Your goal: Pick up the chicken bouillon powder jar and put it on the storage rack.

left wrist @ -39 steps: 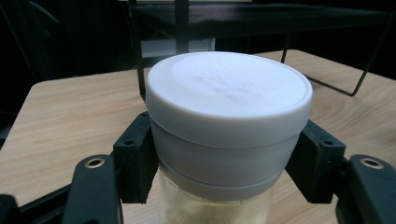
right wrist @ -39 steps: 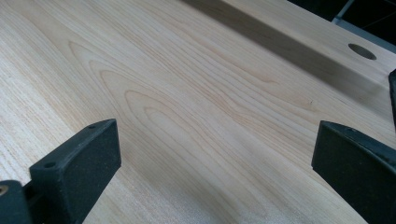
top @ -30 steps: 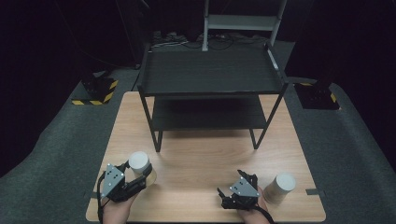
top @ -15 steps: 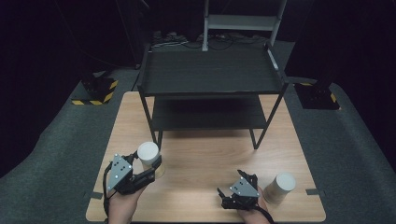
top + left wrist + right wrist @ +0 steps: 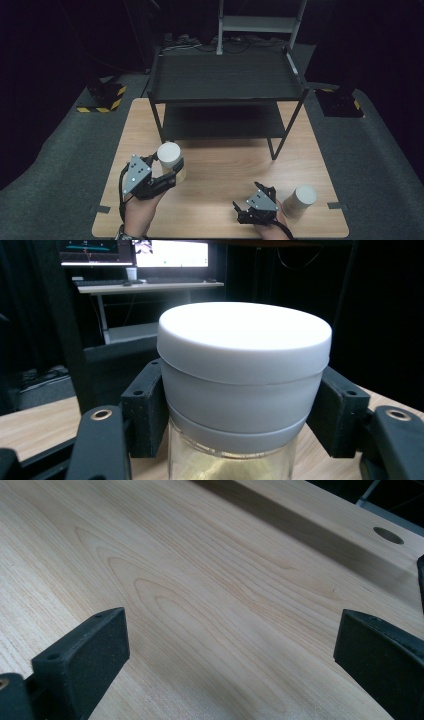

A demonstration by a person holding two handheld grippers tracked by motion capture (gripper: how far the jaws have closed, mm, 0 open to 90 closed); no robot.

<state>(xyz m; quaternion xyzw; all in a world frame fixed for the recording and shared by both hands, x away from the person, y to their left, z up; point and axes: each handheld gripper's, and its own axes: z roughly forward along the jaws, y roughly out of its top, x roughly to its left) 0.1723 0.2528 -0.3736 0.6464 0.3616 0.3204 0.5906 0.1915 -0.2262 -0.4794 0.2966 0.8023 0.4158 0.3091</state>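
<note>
A glass jar with a white lid (image 5: 170,155) (image 5: 245,370) hangs above the wooden table (image 5: 225,170), front left. My left gripper (image 5: 172,172) (image 5: 245,425) is shut on it, its black pads pressing both sides just under the lid. A second white-lidded jar (image 5: 300,200) stands upright on the table at the front right. Just left of that jar, my right gripper (image 5: 245,212) (image 5: 230,650) rests low over bare wood, open, with nothing between its jaws.
A black two-tier metal shelf (image 5: 225,80) stands across the back half of the table, with its lower tier (image 5: 225,122) close above the wood. Grey carpet (image 5: 65,165) surrounds the table. A white rack (image 5: 260,22) sits behind the shelf.
My left gripper has lifted the jar off the table and carried it up and toward the shelf. The right gripper and the other jar have stayed put.
</note>
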